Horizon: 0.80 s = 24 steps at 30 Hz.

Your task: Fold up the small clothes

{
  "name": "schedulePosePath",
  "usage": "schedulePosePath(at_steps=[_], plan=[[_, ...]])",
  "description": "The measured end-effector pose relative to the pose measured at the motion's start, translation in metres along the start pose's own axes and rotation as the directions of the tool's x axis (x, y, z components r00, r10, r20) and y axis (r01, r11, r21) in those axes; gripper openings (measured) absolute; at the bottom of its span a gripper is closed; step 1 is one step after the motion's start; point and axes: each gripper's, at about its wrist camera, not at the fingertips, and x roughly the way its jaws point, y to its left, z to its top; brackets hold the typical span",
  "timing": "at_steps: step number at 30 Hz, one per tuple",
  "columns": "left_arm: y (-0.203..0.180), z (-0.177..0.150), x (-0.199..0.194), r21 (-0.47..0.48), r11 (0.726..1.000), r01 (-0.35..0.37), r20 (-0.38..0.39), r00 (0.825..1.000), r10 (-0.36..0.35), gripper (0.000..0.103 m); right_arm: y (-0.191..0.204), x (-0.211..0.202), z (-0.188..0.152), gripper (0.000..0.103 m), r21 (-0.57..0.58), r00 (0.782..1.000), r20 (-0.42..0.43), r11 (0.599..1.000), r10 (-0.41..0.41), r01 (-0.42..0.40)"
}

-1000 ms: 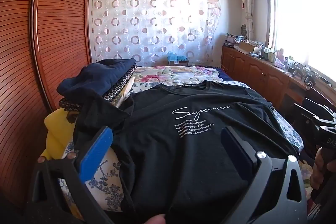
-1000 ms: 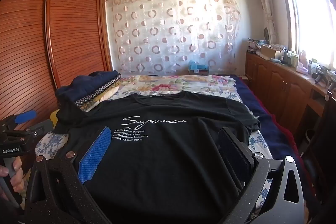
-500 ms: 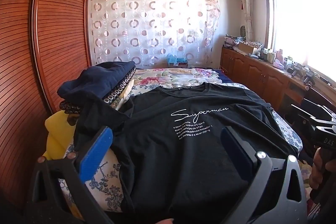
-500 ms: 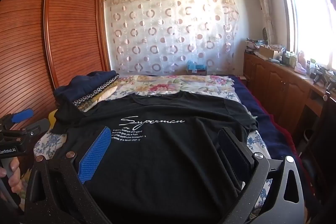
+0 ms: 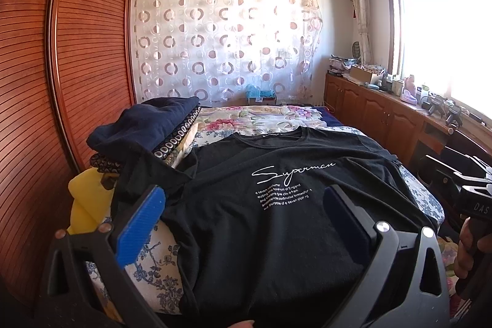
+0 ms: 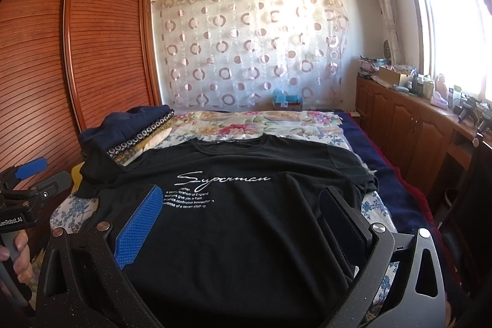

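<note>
Yellow cushion (image 5: 83, 202) — left view only.

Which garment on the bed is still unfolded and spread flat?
The black T-shirt with white "Superman" lettering, lying flat in front of both open tools. The navy garment and patterned ones sit folded in a stack at the bed's left edge.

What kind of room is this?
Most likely a bedroom in a home. There is a bed with a flowery cover, a tall wooden wardrobe beside it, and a black T-shirt spread out for folding.
</note>
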Motion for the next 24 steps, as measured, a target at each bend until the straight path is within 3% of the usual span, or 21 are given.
schedulePosePath(at_steps=[24], plan=[[-0.0009, 0.0037, -0.0028, 0.007, 1.000, -0.002, 0.010, 1.000, 0.002, 0.103, 0.0013, -0.0015, 0.0000, 0.103, 0.001, 1.000, 0.003, 1.000, -0.001, 0.001]])
